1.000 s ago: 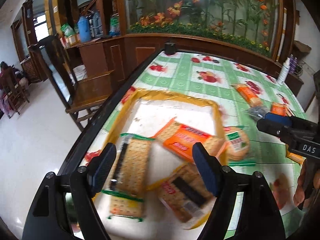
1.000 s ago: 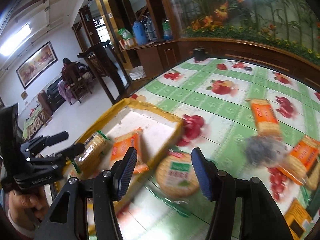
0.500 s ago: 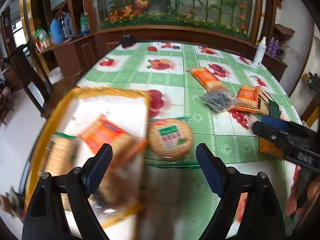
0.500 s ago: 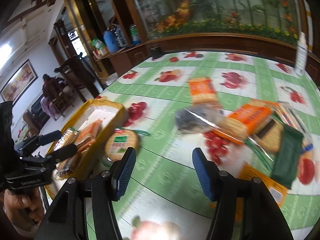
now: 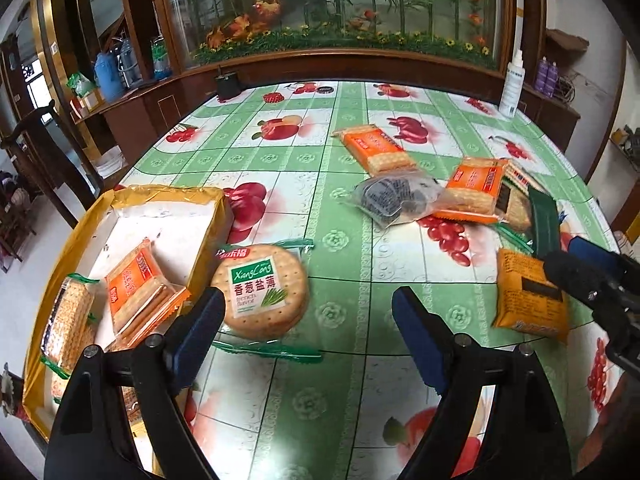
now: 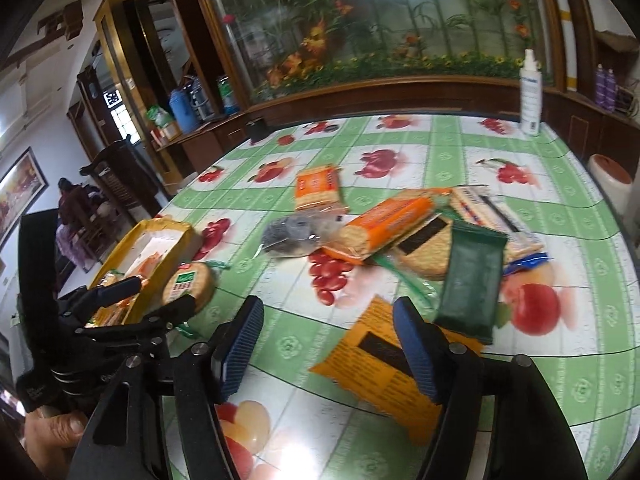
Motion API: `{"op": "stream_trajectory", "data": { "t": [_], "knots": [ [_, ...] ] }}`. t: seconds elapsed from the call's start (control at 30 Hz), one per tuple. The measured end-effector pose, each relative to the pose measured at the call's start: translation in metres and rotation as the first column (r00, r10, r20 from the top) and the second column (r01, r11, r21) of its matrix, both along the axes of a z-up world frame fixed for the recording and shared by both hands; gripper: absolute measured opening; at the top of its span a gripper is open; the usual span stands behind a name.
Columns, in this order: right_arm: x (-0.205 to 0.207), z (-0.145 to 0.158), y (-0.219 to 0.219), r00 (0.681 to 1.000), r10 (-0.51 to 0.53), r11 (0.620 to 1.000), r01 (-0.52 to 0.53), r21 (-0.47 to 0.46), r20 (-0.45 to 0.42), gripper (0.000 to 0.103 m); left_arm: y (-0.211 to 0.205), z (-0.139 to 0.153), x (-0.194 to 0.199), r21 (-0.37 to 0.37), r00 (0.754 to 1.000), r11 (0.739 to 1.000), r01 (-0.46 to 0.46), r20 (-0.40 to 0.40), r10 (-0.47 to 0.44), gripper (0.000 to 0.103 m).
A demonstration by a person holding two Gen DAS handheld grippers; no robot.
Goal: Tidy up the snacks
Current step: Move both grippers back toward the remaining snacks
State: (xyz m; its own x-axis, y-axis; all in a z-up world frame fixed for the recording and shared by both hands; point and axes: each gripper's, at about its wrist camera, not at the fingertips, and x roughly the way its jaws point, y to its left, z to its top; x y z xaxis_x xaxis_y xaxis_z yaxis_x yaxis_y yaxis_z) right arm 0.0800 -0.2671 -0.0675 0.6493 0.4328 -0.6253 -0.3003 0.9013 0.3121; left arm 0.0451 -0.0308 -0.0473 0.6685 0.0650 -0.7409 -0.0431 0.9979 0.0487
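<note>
A yellow box [image 5: 100,208] at the table's left edge holds orange [image 5: 136,284] and green-trimmed cracker packs [image 5: 70,320]. A round XiangCong cracker pack [image 5: 260,290] lies just right of the box; it also shows in the right wrist view [image 6: 188,284]. My left gripper [image 5: 306,332] is open and empty, above the table right of that round pack. My right gripper [image 6: 328,344] is open and empty, over a yellow-orange pack [image 6: 384,364]. A dark green pack [image 6: 470,280], orange packs [image 6: 380,228] and a grey bag [image 6: 290,236] lie beyond.
The green fruit-print tablecloth [image 5: 352,360] covers the table. A white spray bottle [image 6: 530,96] stands at the far right edge, a black cup [image 5: 228,84] at the far left. A wooden cabinet and chairs stand left of the table.
Both grippers have swung right, away from the yellow box. My left gripper moved from over the box to beside the round pack; my right moved from the round pack to over the yellow-orange pack.
</note>
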Motion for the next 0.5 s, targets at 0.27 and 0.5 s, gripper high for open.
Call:
{"op": "stream_trajectory", "data": {
  "t": [0.27, 0.5],
  "knots": [
    [-0.002, -0.002, 0.002, 1.0, -0.009, 1.0, 0.009, -0.021, 0.013, 0.071, -0.005, -0.006, 0.004, -0.056, 0.999, 0.997, 0.045, -0.007, -0.046, 0.086],
    [-0.008, -0.005, -0.016, 0.999, -0.031, 0.999, 0.032, -0.037, 0.019, 0.076, 0.009, -0.015, 0.018, -0.083, 0.999, 0.996, 0.021, -0.035, -0.024, 0.086]
  ]
}}
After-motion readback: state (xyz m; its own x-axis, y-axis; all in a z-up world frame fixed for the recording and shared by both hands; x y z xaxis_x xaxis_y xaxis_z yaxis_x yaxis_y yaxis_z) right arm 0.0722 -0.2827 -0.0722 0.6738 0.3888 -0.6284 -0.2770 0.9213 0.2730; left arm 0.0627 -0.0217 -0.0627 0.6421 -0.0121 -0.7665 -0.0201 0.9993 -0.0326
